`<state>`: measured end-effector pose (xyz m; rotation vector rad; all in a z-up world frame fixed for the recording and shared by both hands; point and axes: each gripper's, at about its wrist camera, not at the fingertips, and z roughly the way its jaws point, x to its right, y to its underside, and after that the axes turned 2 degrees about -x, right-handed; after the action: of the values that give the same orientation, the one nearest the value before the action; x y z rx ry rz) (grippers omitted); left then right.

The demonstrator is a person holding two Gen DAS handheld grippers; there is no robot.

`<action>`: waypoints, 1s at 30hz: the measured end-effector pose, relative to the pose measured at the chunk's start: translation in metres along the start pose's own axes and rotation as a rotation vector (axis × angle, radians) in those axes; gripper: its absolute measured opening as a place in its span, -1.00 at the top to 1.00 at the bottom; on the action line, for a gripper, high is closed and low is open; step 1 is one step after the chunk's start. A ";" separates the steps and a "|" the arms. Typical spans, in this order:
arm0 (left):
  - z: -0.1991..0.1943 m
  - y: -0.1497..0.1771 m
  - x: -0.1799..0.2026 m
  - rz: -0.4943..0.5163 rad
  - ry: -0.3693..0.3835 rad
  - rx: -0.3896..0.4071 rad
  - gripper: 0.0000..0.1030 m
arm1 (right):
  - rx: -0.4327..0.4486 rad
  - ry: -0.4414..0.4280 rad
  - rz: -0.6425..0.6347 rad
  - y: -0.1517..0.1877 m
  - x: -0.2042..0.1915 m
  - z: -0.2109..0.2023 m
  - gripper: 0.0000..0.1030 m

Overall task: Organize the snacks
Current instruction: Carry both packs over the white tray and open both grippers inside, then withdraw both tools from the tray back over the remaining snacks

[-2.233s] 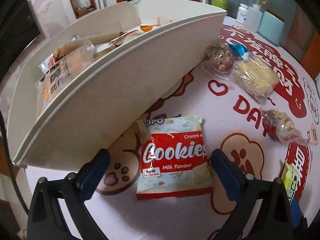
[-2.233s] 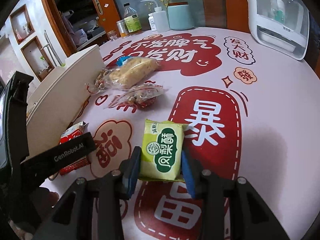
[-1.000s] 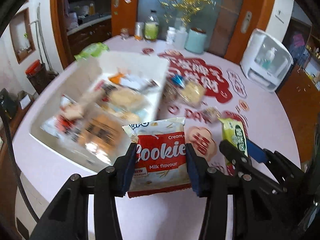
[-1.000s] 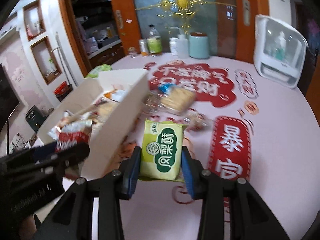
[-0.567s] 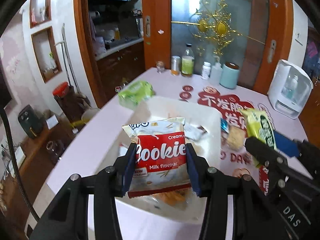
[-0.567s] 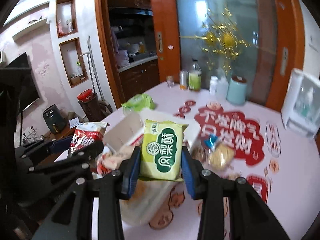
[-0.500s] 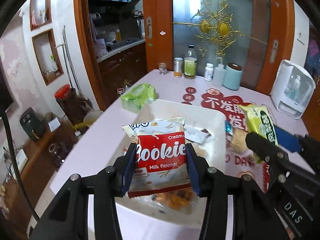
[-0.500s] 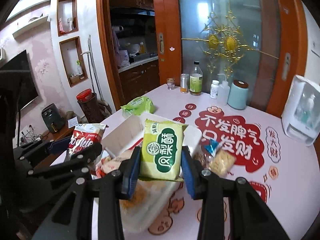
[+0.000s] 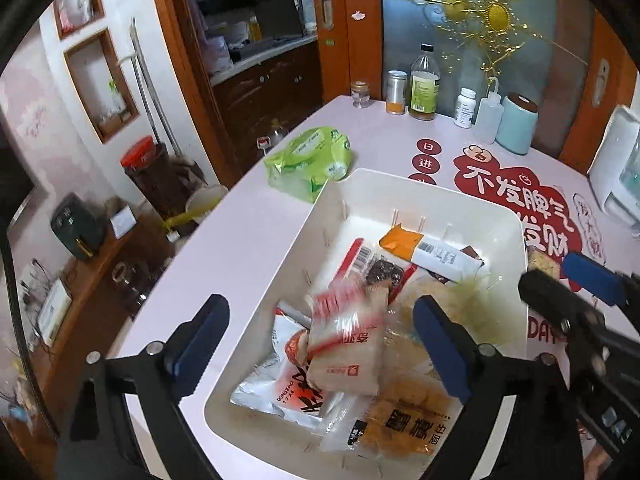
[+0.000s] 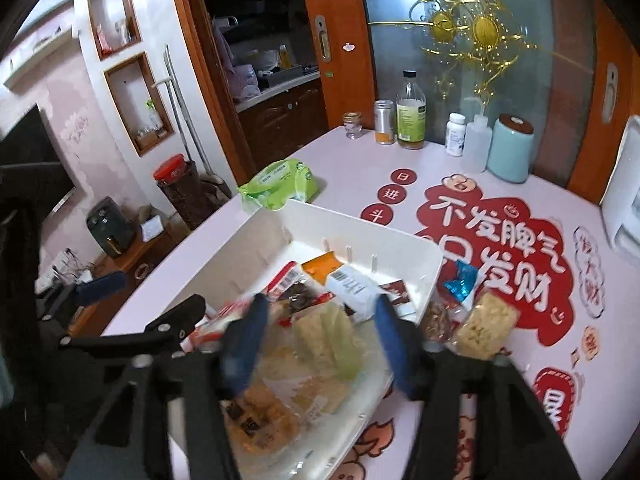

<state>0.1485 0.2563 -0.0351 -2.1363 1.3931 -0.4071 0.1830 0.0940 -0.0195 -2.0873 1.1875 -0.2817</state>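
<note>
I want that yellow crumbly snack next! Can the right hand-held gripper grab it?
Probably yes. The yellow crumbly snack lies on the table just outside the white bin, nothing covering it, and the right hand-held gripper is open and empty.

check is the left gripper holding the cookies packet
No, the left gripper is open over the white bin, nothing between its fingers.

Snacks in and beside the white bin (image 9: 516,240)

We see the cookie pack (image 9: 346,346), red and white, blurred and tilted above the heap in the bin, with nothing gripping it. The green packet (image 10: 324,340), also blurred, sits over the pile at the bin's right side. Under them lie a red-lettered white bag (image 9: 280,384), a clear bag of golden biscuits (image 9: 404,420) and an orange-and-white bar (image 9: 430,250). A pale cracker pack (image 10: 486,322) lies on the table just right of the bin.
</note>
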 end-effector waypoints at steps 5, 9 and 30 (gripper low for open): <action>0.002 0.009 -0.009 -0.021 0.048 -0.020 -0.95 | 0.031 0.023 -0.012 0.014 0.003 -0.014 -0.35; -0.002 0.013 -0.003 0.000 0.059 -0.021 -0.95 | 0.026 0.039 -0.008 0.023 0.013 -0.025 -0.35; -0.072 0.001 0.103 0.338 0.250 0.068 -0.95 | -0.014 0.353 0.088 0.059 0.144 -0.095 -0.35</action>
<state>0.1529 0.1423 0.0170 -1.7956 1.8145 -0.5913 0.1763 -0.0883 -0.0113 -2.0441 1.4839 -0.6211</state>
